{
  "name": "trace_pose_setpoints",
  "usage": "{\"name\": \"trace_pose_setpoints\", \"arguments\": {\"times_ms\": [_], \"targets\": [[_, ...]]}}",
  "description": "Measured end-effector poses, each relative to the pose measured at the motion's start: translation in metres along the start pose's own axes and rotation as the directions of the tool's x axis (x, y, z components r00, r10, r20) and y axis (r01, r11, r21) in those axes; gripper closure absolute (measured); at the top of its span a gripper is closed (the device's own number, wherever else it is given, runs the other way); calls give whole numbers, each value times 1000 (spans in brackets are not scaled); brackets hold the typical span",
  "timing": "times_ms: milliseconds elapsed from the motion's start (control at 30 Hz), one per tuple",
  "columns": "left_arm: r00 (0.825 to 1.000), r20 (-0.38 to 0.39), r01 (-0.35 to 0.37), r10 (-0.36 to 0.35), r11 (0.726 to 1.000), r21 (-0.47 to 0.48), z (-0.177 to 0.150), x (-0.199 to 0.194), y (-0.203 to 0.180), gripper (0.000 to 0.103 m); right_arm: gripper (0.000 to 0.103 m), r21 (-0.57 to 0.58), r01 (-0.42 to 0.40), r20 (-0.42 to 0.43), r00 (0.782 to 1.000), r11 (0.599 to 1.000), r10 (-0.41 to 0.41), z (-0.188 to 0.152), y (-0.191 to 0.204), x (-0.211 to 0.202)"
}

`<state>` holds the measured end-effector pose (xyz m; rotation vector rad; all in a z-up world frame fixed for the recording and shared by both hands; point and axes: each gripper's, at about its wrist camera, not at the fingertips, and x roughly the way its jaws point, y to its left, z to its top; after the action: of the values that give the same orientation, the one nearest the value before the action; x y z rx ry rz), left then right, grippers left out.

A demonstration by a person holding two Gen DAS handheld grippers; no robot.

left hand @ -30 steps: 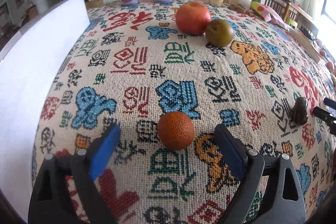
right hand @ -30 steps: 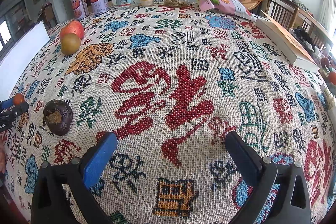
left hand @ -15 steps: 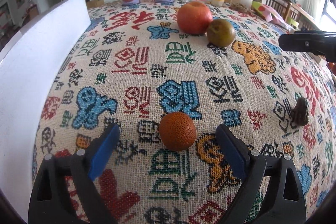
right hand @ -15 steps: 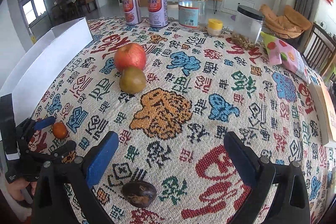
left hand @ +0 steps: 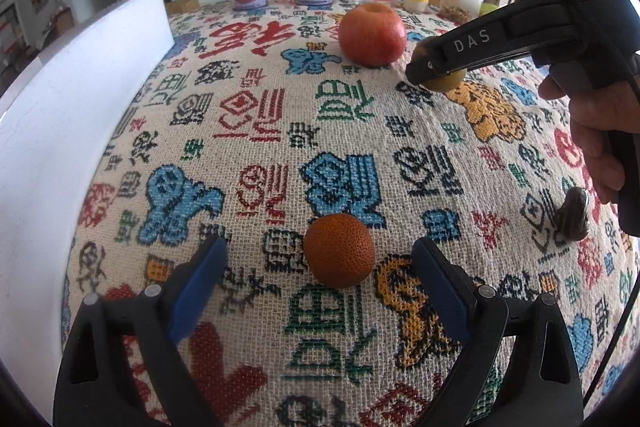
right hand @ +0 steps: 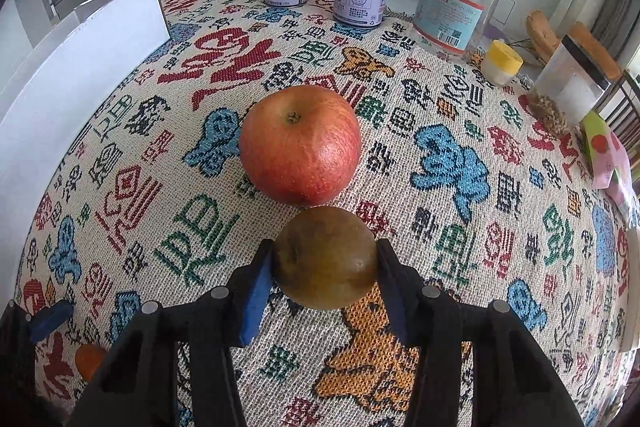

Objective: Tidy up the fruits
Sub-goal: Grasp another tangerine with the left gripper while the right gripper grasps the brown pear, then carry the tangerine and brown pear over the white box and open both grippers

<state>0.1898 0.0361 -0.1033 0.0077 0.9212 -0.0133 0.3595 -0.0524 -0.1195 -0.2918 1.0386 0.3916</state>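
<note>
Right claw (right hand: 325, 263) clamps a brownish-green fruit (right hand: 326, 259) square between its pads, red apple (right hand: 300, 143) touching just beyond; left claw (left hand: 318, 259), spread wide, straddles an orange (left hand: 339, 250).

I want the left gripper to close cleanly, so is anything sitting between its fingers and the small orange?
Nothing visible does. The small orange sits on the tablecloth between the open fingers of the left gripper, with only bare cloth on either side. The red apple lies far beyond.
</note>
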Motion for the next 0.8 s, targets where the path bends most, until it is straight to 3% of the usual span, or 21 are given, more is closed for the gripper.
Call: {"name": "trace_pose_setpoints", "arguments": {"times_ms": [167,333,433,533,633,700,733,767,800], "targets": [[1000,0,0,0,1000,0,0,0,1,8,53,109,-150,-26,988,983,153,-34,-33,-21],[1000,-1,13,-13,1000,-5,0,0,2,8,53,163,-134,-7,991,978,137,-74,-76,-29],[995,13,95,-95,995,-21,-5,-7,11,8,53,215,-165,35,986,962,161,-95,-97,-38],[975,34,221,-220,974,-40,-16,-21,24,8,53,219,-160,54,987,962,152,-115,-106,-47],[972,26,235,-234,972,-24,-21,-26,27,10,53,206,-156,73,987,966,143,-134,-107,-57],[979,24,205,-204,979,0,-18,-27,18,21,53,208,-158,92,986,965,142,-144,-107,-62],[981,15,193,-193,981,5,-15,-25,15,37,53,213,-161,100,985,964,142,-147,-108,-64],[985,6,175,-175,985,4,-12,-21,13,46,53,224,-166,106,984,960,145,-150,-109,-66],[987,10,158,-158,987,-7,-8,-19,12,48,53,235,-172,111,982,957,150,-152,-110,-67]]}}
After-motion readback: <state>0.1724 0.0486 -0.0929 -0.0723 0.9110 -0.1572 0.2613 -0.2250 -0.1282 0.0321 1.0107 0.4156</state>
